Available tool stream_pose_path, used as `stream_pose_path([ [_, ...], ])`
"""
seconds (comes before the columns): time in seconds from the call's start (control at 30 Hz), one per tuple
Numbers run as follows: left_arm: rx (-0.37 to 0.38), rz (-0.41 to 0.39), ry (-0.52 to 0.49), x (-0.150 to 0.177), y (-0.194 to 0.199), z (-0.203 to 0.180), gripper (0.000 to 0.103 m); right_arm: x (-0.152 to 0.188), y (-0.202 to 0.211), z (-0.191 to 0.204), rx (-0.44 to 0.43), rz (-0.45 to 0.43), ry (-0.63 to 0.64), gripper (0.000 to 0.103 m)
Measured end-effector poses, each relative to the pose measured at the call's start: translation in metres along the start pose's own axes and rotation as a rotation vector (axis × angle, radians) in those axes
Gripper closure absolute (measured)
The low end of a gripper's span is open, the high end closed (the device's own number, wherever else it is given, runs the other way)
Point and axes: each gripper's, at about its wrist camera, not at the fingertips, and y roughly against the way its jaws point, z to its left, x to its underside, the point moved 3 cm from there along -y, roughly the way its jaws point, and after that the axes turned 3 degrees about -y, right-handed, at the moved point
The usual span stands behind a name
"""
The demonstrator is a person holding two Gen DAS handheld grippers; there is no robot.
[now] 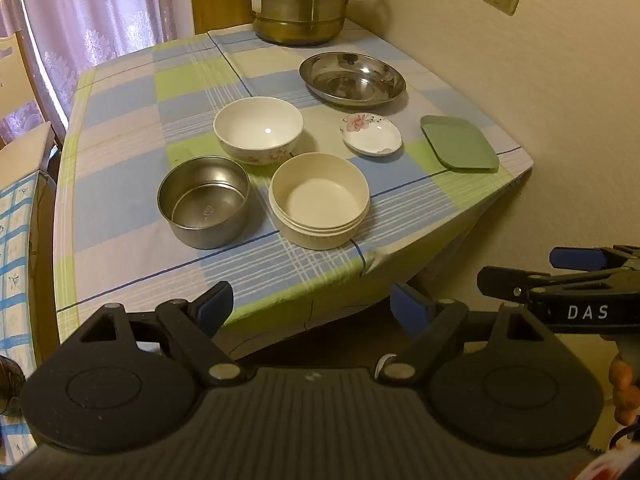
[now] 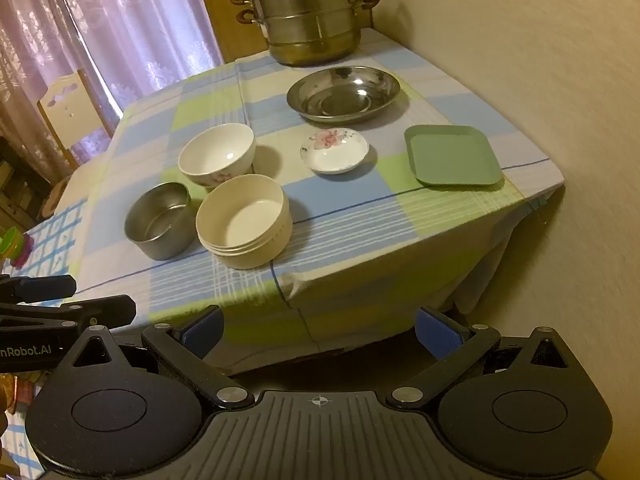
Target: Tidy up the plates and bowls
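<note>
The left hand-held gripper [image 1: 310, 304] is wide open and holds nothing. The right hand-held gripper [image 2: 320, 330] is wide open too, and it is empty. Both hang in front of the desk [image 1: 120, 208], off its near edge, and tilt down toward it.

Nearest on the checked cloth sit a steel bowl [image 1: 204, 202] on the left and a cream bowl [image 1: 319, 200] just beside it on the right. A white bowl [image 1: 258, 130] stands close behind these two. To the right lies a small flower dish [image 1: 371, 135], then a green square plate [image 1: 459, 142] near the desk's right edge. Behind the dish is a wide steel plate [image 1: 353, 78]. At the far end stands a big steamer pot [image 1: 300, 4].
</note>
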Motion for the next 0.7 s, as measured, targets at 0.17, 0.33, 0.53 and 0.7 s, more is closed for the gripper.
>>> stream_pose_path([
  [0.17, -0.005, 0.003, -0.006, -0.0003, 0.0004, -0.0020, 0.018, -0.0011, -0.0003, 0.0012, 0.002, -0.001, -0.001, 0.001],
  [0.33, 0.003, 0.001, -0.001, -0.0021, 0.0023, 0.0029, 0.019, -0.0046, -0.0014, -0.0010, 0.005, 0.000, -0.004, 0.001],
  [0.53, -0.002, 0.000, 0.000, -0.0028, 0.0032, 0.0011, 0.019, -0.0050, -0.0016, 0.0041, 0.005, -0.006, 0.005, 0.001],
  [0.7, 0.003, -0.002, 0.004, -0.0033, 0.0021, 0.0044, 0.019, -0.0056, -0.0018, 0.0041, 0.006, -0.006, 0.006, 0.001],
])
